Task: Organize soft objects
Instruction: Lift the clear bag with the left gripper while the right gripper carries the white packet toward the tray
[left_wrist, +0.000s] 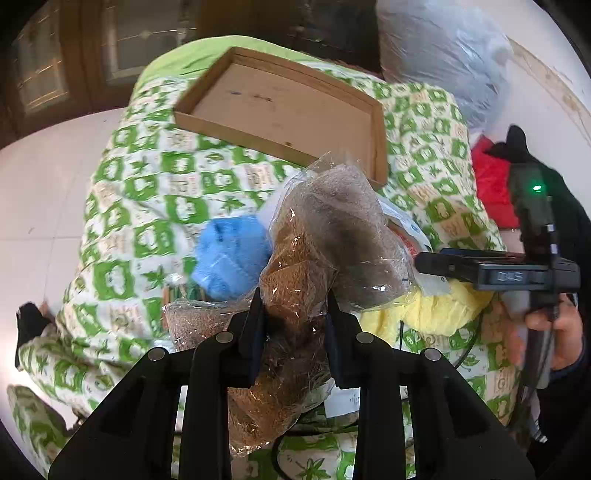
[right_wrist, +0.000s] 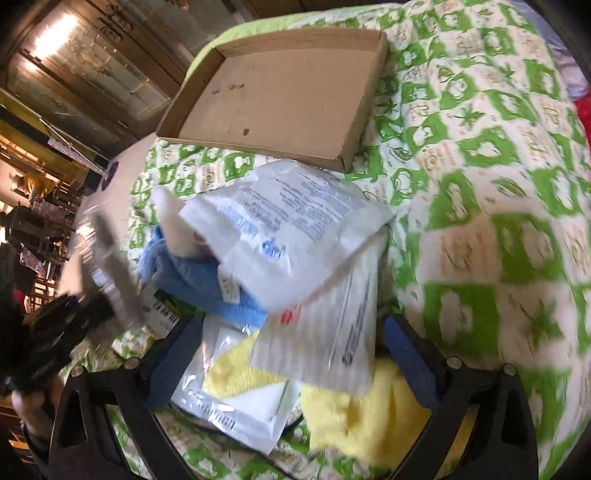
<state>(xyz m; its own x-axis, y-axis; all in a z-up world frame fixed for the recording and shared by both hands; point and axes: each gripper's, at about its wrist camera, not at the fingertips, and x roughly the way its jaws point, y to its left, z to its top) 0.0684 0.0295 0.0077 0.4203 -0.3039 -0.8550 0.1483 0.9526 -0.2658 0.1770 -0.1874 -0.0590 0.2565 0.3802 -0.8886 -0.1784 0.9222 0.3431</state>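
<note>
The left gripper holds the soft, slippery bagged brown plush with narrow jaws, best at its middle, while the right gripper has wide jaws.

— Floor?
— Pale, glossy, large tiles, thin joints. Daylight glare on it.
— Behind the bed?
— Dark wooden cabinet with glass doors; bright reflections streak the panes. Same dark wood and glazing shows in the left wrist view, top left.
— The bed itself?
— Quilt, white with green checks and leaf prints, plain lime edge at the far end.
— Further off?
— A cluttered area at the far left: wooden furniture, patterned fabric, warm light. Blurred; details unclear.
</note>
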